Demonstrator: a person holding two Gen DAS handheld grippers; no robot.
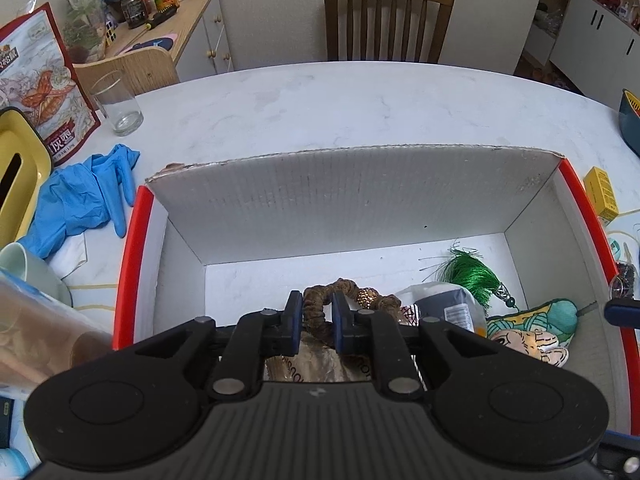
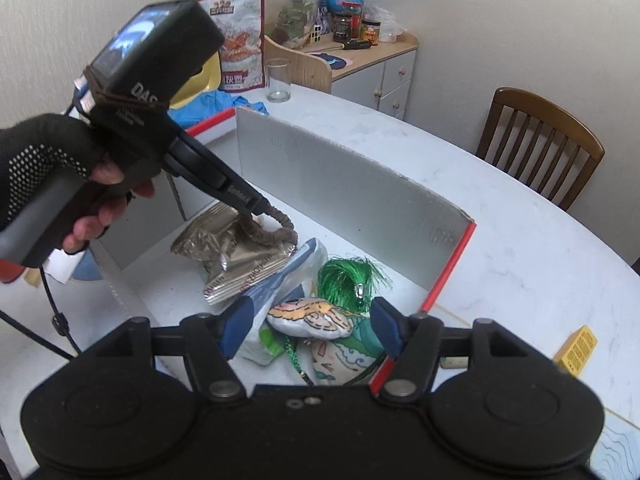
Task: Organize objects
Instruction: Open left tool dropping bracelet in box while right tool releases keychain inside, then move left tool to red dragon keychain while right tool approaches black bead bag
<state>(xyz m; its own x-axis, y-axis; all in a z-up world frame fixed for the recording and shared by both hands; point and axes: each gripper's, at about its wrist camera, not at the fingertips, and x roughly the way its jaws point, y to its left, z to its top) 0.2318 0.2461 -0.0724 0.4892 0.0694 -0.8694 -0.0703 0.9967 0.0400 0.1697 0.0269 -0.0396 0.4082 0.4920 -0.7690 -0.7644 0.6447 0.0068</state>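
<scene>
While the left gripper (image 1: 316, 320) is clamped on the brown scrunchie (image 1: 320, 300) inside the box (image 1: 340, 200), the right gripper (image 2: 308, 330) is held apart, empty.

White marbled table (image 1: 360, 104), rounded far edge. Open cardboard box (image 1: 352, 196) with red rim at centre of frame. Left of box: crumpled blue gloves (image 1: 86, 196), clear drinking glass (image 1: 118, 104), printed pouch (image 1: 42, 84) standing at upper left, yellow container (image 1: 18, 172) at left edge. Right edge: small yellow carton (image 1: 600, 194), dark teal basket (image 1: 630, 116).
</scene>
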